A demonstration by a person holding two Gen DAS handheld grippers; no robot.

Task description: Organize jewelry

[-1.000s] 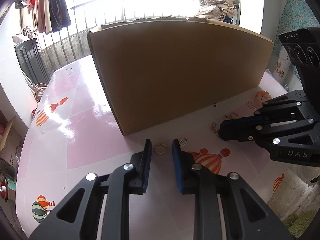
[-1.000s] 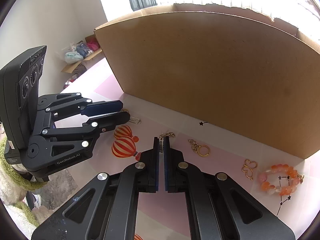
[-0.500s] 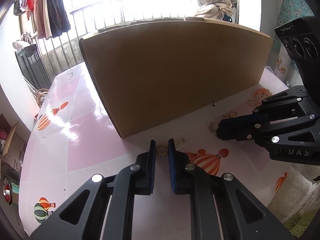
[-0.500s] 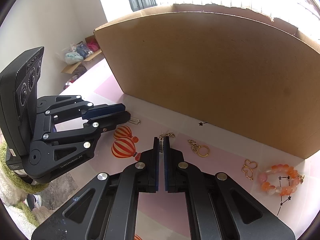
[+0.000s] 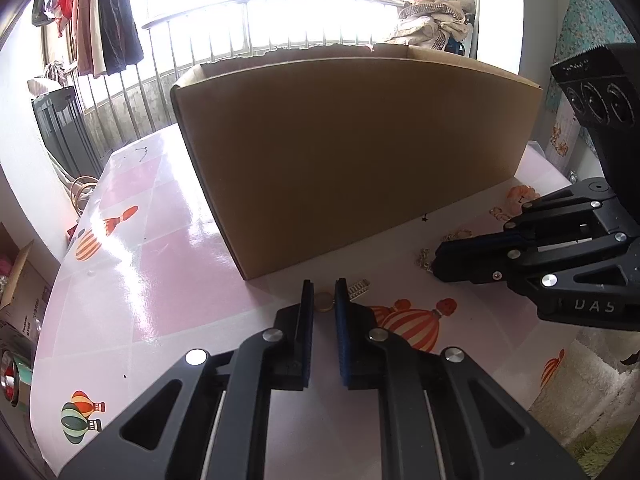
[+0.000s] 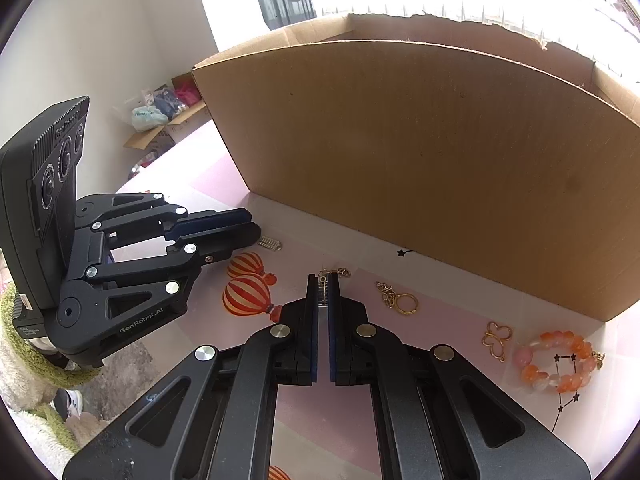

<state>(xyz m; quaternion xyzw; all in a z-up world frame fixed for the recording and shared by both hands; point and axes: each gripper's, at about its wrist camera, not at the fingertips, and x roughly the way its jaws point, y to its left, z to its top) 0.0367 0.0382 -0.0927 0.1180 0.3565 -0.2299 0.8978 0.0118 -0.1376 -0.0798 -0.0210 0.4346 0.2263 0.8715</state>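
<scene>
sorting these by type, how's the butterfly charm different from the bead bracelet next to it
The butterfly charm is a thin gold outline, open in the middle; the bead bracelet is a loop of chunky orange, pink and pale beads. The charm is clearly smaller than the bracelet. The charm lies nearer the cardboard box than the bracelet's far side. Both lie flat on the pink table, untouched by either gripper.

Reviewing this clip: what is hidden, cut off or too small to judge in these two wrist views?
- Inside of the cardboard box: both views, hidden by its tall front wall.
- Gold ring between the left hand-held gripper pads: left view; too small to confirm pad contact.
- Chain piece in the right hand-held gripper: right view, mostly covered by the closed pads.
- Bead bracelet: left view, blocked by the right hand-held gripper.
</scene>
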